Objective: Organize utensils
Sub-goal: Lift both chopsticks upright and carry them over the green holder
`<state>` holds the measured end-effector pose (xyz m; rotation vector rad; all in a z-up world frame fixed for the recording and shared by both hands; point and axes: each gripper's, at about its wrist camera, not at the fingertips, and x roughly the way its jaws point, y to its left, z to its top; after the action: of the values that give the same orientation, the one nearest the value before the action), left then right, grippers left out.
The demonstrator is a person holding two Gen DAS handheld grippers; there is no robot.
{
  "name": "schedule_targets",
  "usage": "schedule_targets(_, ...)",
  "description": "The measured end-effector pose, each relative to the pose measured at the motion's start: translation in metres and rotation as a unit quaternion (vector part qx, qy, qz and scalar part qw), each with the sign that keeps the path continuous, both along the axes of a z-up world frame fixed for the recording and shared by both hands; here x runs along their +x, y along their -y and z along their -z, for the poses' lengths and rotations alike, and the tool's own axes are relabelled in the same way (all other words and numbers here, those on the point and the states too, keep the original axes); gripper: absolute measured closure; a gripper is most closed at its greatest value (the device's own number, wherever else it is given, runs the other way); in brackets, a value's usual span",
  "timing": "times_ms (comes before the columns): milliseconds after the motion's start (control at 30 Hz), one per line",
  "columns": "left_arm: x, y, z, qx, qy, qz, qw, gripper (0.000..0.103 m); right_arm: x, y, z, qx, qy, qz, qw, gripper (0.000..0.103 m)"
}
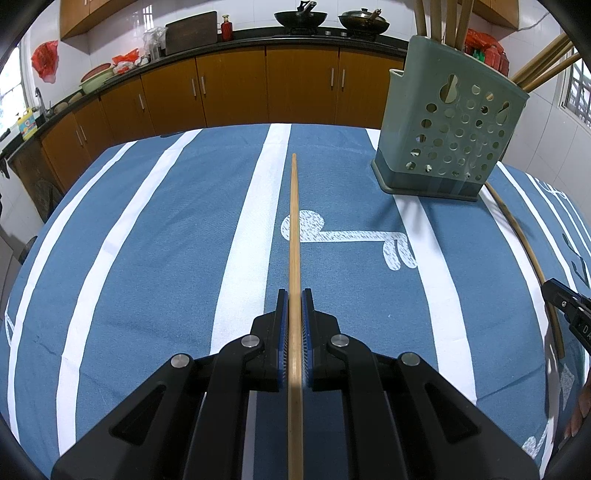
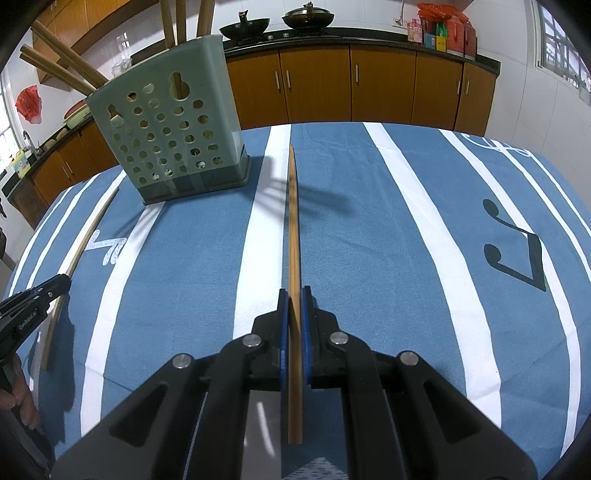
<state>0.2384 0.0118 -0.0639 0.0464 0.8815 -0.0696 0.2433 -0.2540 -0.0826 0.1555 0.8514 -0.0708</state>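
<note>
Left gripper [image 1: 294,295] is clamping a chopstick [image 1: 294,221] between its pads. Right gripper [image 2: 294,295] is pinching a second chopstick [image 2: 293,221]; both are hanging over the cloth [image 1: 166,221], near the holder [image 1: 447,133].

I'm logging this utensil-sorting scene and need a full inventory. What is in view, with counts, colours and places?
Perforated plastic utensil holder: one, grey-green, standing on the table, wooden sticks inside.
Held wooden chopsticks: two, tan, one in the left gripper, one in the right.
Striped tablecloth: one, blue and white, covering the table.
Woks: two, black, on the far counter.
Wooden cabinets: orange-brown, under the counter.
Left gripper: black, jaws shut on its chopstick.
Right gripper: black, jaws shut on its chopstick.
</note>
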Motion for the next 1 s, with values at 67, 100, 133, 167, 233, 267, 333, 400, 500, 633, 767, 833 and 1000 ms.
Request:
schedule_targets(67, 0.000, 0.000, 0.000, 0.000, 0.000, 0.000, 1.0000, 0.095, 0.000, 0.000, 0.000, 0.000, 0.000, 0.000, 1.000, 0.095)
schedule_targets(100, 0.000, 0.000, 0.000, 0.000, 0.000, 0.000, 1.0000, 0.095, 0.000, 0.000, 0.000, -0.001, 0.000, 0.000, 1.000, 0.095)
schedule_targets(133, 0.000, 0.000, 0.000, 0.000, 0.000, 0.000, 1.0000, 0.095, 0.000, 0.000, 0.000, -0.001, 0.000, 0.000, 1.000, 0.095)
schedule_targets(167, 0.000, 0.000, 0.000, 0.000, 0.000, 0.000, 1.0000, 0.095, 0.000, 0.000, 0.000, -0.001, 0.000, 0.000, 1.000, 0.095)
schedule_targets(233, 0.000, 0.000, 0.000, 0.001, 0.000, 0.000, 1.0000, 0.095, -0.001, 0.000, 0.000, -0.003, -0.001, -0.002, 1.000, 0.095)
schedule_targets(267, -0.001, 0.001, 0.000, 0.004, 0.000, 0.001, 1.0000, 0.095, -0.001, 0.000, 0.000, -0.005, -0.001, -0.003, 1.000, 0.095)
schedule_targets(333, -0.003, 0.000, 0.000, 0.008, 0.000, 0.002, 1.0000, 0.095, -0.002, -0.001, -0.001, -0.006, -0.001, -0.004, 1.000, 0.095)
schedule_targets(400, -0.005, 0.000, 0.000, 0.010, 0.000, 0.002, 1.0000, 0.095, -0.002, 0.000, -0.001, -0.007, -0.001, -0.004, 1.000, 0.095)
schedule_targets(500, -0.007, 0.000, 0.000, 0.011, 0.000, 0.000, 0.9999, 0.095, -0.002, 0.000, 0.000, -0.006, -0.001, -0.004, 1.000, 0.095)
schedule_targets(633, -0.008, 0.002, 0.000, 0.014, 0.000, -0.001, 0.9999, 0.095, -0.002, 0.000, 0.000, -0.004, -0.001, -0.006, 1.000, 0.095)
schedule_targets(767, -0.008, 0.003, -0.001, 0.025, -0.002, 0.012, 0.9996, 0.096, -0.003, 0.001, -0.002, -0.005, 0.001, -0.013, 1.000, 0.095)
schedule_targets(833, -0.009, -0.001, -0.004, 0.017, -0.010, 0.013, 0.9997, 0.096, -0.009, 0.004, -0.009, 0.002, 0.012, -0.013, 1.000, 0.095)
schedule_targets(1000, -0.013, -0.016, -0.030, -0.010, 0.011, 0.012, 0.9998, 0.096, -0.022, 0.016, -0.039, 0.008, 0.059, -0.005, 0.998, 0.095)
